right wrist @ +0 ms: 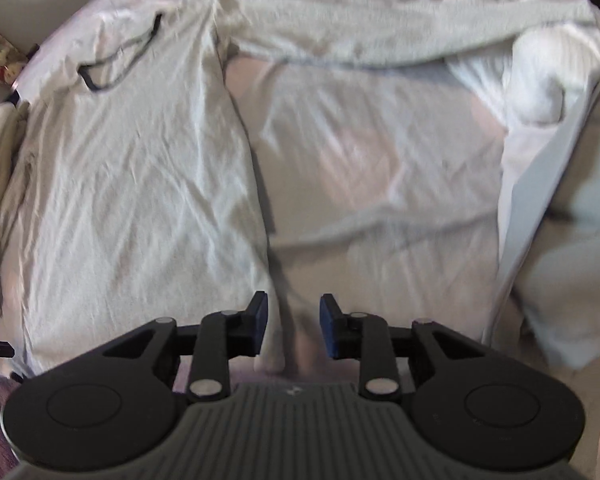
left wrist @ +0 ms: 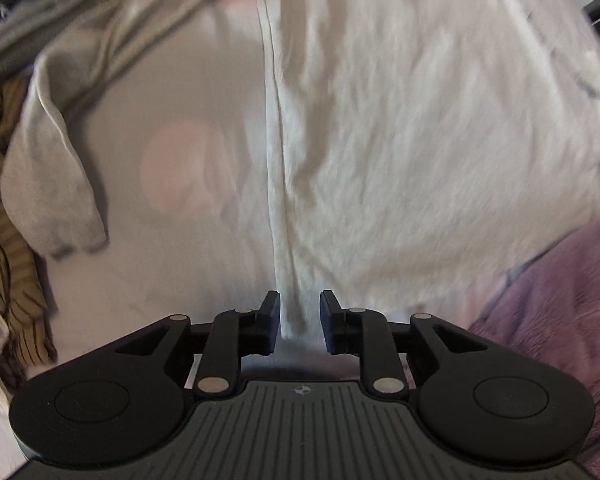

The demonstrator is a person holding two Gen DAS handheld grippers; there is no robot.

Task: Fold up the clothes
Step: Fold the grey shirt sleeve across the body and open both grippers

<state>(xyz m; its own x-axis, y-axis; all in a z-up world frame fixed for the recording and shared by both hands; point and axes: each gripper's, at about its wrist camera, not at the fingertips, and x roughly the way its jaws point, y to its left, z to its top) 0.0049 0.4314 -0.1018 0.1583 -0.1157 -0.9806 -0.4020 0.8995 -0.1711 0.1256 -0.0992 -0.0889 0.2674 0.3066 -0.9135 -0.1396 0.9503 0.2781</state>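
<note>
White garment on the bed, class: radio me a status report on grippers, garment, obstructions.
Left gripper open, astride hem fold. Right gripper open, side edge between pads, unpinched. White garment flat, sleeve outstretched. Nothing in the way.

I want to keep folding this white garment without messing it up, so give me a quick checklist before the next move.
1. Left gripper released: ok, open, with the hem edge loose between the pads.
2. Right gripper released: ok, open around a fabric corner.
3. White garment lying flat: ok, only lightly wrinkled.
4. Long sleeve tucked in: not ok, it is stretched across the bed.
5. Short sleeve folded: not ok, sticking out.
6. Fold edges aligned: cannot tell.
</note>
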